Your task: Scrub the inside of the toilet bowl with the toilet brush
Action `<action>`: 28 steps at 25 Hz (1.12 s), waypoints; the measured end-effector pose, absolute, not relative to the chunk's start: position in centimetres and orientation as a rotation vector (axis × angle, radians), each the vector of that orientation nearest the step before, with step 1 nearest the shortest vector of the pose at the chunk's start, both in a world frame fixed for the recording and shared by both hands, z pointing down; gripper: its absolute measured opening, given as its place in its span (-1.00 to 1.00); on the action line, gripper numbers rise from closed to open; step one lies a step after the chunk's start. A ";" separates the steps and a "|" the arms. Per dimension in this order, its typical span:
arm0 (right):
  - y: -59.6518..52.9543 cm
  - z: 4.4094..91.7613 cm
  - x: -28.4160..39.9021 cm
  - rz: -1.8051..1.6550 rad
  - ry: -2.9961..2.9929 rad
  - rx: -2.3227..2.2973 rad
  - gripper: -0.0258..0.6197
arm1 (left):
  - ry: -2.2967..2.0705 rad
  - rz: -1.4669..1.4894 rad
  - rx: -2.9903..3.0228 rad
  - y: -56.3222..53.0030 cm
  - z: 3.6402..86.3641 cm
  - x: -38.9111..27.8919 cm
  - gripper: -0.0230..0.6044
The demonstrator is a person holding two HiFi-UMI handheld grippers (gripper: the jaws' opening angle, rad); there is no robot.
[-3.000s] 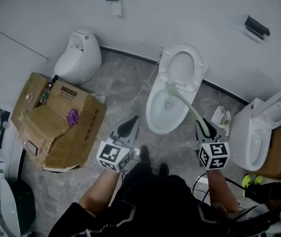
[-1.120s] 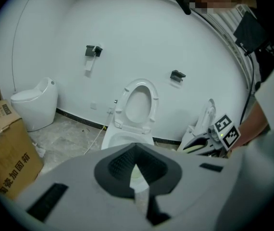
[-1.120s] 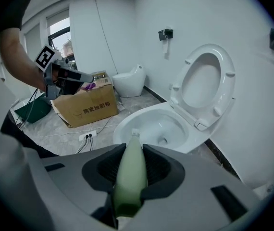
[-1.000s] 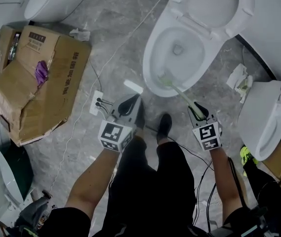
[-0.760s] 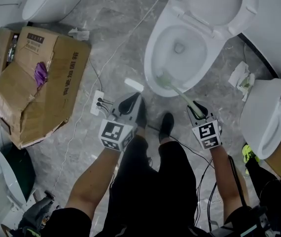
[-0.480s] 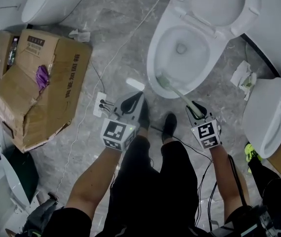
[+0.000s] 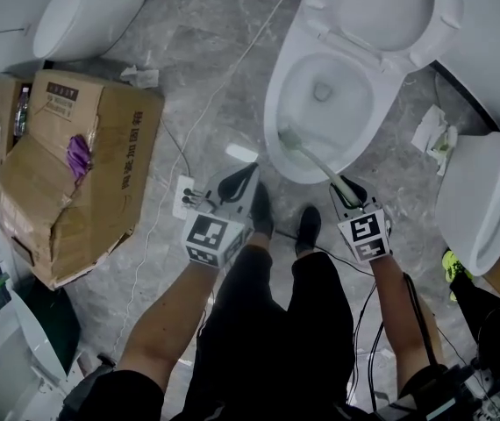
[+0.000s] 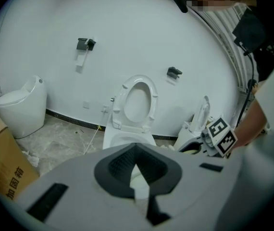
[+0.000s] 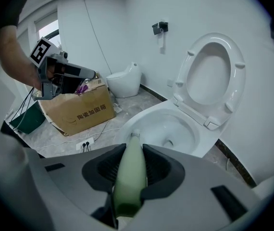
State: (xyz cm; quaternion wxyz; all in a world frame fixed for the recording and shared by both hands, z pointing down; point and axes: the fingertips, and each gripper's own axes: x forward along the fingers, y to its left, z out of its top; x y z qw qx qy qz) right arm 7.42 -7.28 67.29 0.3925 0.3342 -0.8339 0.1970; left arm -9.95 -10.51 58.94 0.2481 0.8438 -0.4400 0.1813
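The white toilet bowl [image 7: 348, 117] stands open at the top centre of the head view, its seat and lid raised [image 7: 396, 11]. My right gripper [image 7: 346, 189] is shut on the pale green handle of the toilet brush [image 7: 310, 159]. The brush head rests on the inner wall at the bowl's near rim. In the right gripper view the toilet brush handle [image 9: 130, 174] runs out between the jaws of my right gripper [image 9: 132, 153] toward the toilet bowl [image 9: 175, 121]. My left gripper [image 7: 239, 181] hangs shut and holds nothing, above the floor left of the bowl. In its own view my left gripper [image 8: 137, 153] faces the toilet [image 8: 127, 137].
A crushed cardboard box [image 7: 75, 165] lies at the left, a power strip [image 7: 189, 202] with a cable beside it. A second toilet [image 7: 478, 204] stands at the right, a small white one [image 7: 88, 11] at top left. Crumpled paper [image 7: 434, 139] lies between toilets. The person's feet [image 7: 263, 213] are near the bowl.
Three seconds ago the brush head was at the bowl's far end near the seat hinge; it now sits at the near rim. Over the last second both grippers barely move.
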 end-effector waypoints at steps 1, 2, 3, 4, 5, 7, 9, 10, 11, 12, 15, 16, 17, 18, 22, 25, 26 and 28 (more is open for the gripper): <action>-7.7 67.2 7.3 0.501 -2.114 0.859 -0.57 | -1.193 0.495 2.305 -10.8 58.9 -10.0 -0.90; -8.1 67.2 7.2 0.502 -2.111 0.871 -0.57 | -1.189 0.498 2.311 -11.2 58.9 -10.2 -0.90; -8.5 67.1 7.0 0.504 -2.108 0.885 -0.57 | -1.182 0.506 2.315 -11.5 58.8 -10.3 -0.90; -9.0 67.0 6.9 0.507 -2.106 0.899 -0.57 | -1.173 0.514 2.318 -11.8 58.8 -10.4 -0.90; -9.4 66.9 6.8 0.509 -2.103 0.911 -0.57 | -1.164 0.520 2.323 -12.0 58.7 -10.4 -0.90; -10.1 67.0 6.6 0.513 -2.098 0.932 -0.57 | -1.155 0.515 2.342 -12.5 58.5 -10.4 -0.90; -10.9 67.1 6.4 0.524 -2.094 0.956 -0.57 | -1.147 0.513 2.353 -13.0 58.5 -10.6 -0.90; -11.3 67.1 6.3 0.530 -2.092 0.969 -0.57 | -1.140 0.518 2.352 -13.2 58.6 -10.7 -0.90; -11.7 67.1 6.2 0.534 -2.089 0.982 -0.57 | -1.134 0.526 2.347 -13.4 58.7 -10.8 -0.90; -12.1 67.1 6.1 0.537 -2.086 0.992 -0.57 | -1.128 0.533 2.344 -13.7 58.8 -10.9 -0.90; -13.4 67.4 6.1 0.536 -2.074 1.015 -0.57 | -1.116 0.541 2.352 -14.6 58.9 -11.2 -0.90; -13.7 67.5 6.1 0.534 -2.069 1.021 -0.57 | -1.113 0.542 2.352 -14.9 58.9 -11.3 -0.90; -14.1 67.6 6.1 0.536 -2.066 1.029 -0.57 | -1.113 0.540 2.353 -15.2 59.0 -11.3 -0.90; -14.6 67.6 6.1 0.541 -2.065 1.038 -0.57 | -1.113 0.534 2.359 -15.5 59.0 -11.3 -0.90; -16.1 67.6 6.0 0.549 -2.056 1.073 -0.57 | -1.102 0.528 2.367 -16.5 59.2 -11.3 -0.90; -17.3 67.7 6.2 0.544 -2.047 1.095 -0.57 | -1.091 0.524 2.376 -17.3 59.2 -11.0 -0.90; -17.8 67.7 6.3 0.545 -2.046 1.105 -0.57 | -1.085 0.525 2.380 -17.5 59.2 -10.8 -0.90; -18.6 67.7 6.5 0.545 -2.040 1.126 -0.57 | -1.074 0.529 2.391 -17.9 59.3 -10.5 -0.90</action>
